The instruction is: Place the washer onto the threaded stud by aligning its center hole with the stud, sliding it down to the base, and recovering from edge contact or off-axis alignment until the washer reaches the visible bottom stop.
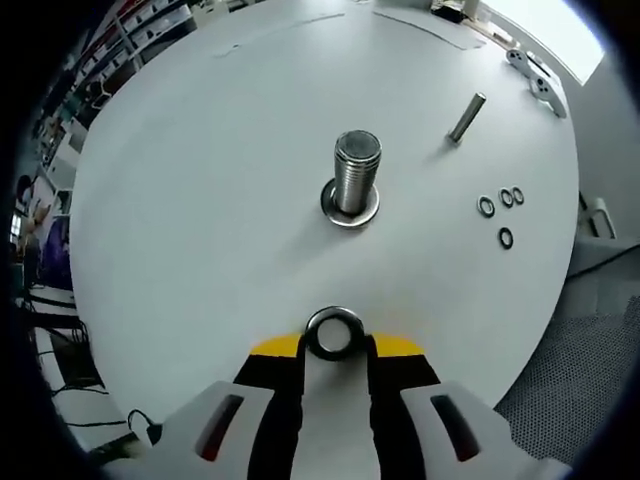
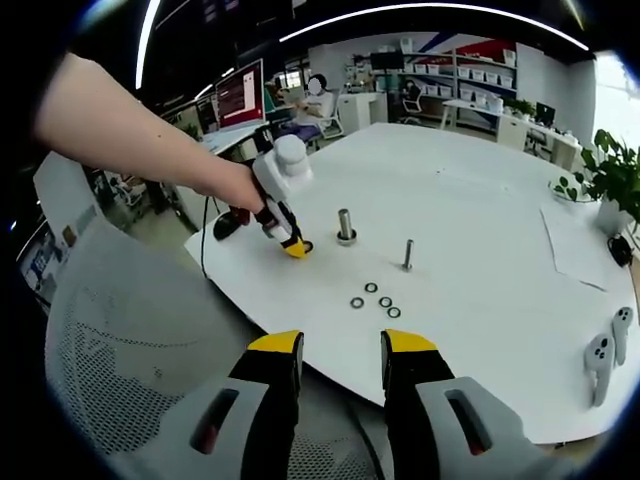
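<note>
Left gripper (image 1: 335, 345), in the left gripper view, has its yellow-tipped jaws nearly closed on a washer (image 1: 333, 333), which sits gripped between the tips above the white table (image 1: 200, 220). Ahead of it the thick threaded stud (image 1: 356, 175) stands upright on its base, well apart from the washer. To the right a thinner stud (image 1: 466, 117) stands on the table, and four small rings (image 1: 501, 209) lie near it. Two white controllers (image 1: 530, 72) rest near the far edge.

Right gripper (image 2: 340, 355), in the right gripper view, is held back off the table, over a mesh chair (image 2: 130, 340), with its jaws apart and nothing between them. This view shows the left gripper (image 2: 295, 245) from outside, held low at the table by a person's arm (image 2: 140, 130), just beside the thick stud (image 2: 345, 225). A plant (image 2: 610, 180) stands at the right edge.
</note>
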{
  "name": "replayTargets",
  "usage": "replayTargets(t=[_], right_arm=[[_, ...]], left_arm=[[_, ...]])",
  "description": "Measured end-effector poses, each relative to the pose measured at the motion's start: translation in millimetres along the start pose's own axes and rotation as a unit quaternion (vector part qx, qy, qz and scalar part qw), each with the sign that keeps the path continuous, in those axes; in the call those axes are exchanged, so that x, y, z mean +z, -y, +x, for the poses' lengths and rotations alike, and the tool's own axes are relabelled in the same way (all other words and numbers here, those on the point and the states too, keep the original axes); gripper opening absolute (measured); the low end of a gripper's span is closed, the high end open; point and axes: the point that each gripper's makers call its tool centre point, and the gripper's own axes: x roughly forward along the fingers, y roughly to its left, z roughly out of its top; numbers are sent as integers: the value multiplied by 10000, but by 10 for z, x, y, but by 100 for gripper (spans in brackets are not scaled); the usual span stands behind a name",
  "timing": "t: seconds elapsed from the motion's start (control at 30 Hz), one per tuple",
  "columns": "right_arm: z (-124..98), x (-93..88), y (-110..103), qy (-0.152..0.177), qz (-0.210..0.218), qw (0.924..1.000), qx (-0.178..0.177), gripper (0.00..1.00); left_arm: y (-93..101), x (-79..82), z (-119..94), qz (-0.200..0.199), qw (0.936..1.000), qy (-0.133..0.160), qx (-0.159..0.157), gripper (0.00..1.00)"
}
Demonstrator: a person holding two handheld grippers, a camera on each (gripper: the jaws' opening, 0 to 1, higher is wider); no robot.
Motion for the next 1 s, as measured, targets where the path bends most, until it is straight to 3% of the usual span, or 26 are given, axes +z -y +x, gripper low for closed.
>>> replayTargets(t=[0.23, 0.57, 0.6, 0.63, 0.67, 0.77, 0.9, 1.0], right_arm=[[0, 1, -2, 6, 10, 10000, 9, 33], [4, -2, -9, -6, 10, 10000, 25, 33], [1, 2, -8, 5, 17, 10000, 21, 33], [2, 2, -8, 7, 17, 10000, 22, 33], [2, 2, -8, 8, 14, 10000, 25, 33], [0, 4, -1, 19, 22, 10000, 8, 33], [-5, 8, 1, 27, 18, 10000, 4, 33], [-6, 14, 4, 43, 31, 10000, 0, 33]], left_arm=[[-8, 5, 14, 83, 9999, -134, 14, 20], [-5, -2, 7, 7, 10000, -84, 7, 19], [-10, -3, 9, 29, 10000, -63, 9, 13], [-12, -25, 21, 110, 9999, -100, 17, 0], [22, 35, 10, 188, 9997, 114, 65, 0], [51, 3, -20, 1, 9999, -92, -76, 0], [45, 3, -4, -174, 9998, 4, -129, 0], [60, 5, -14, 43, 10000, 13, -45, 0]])
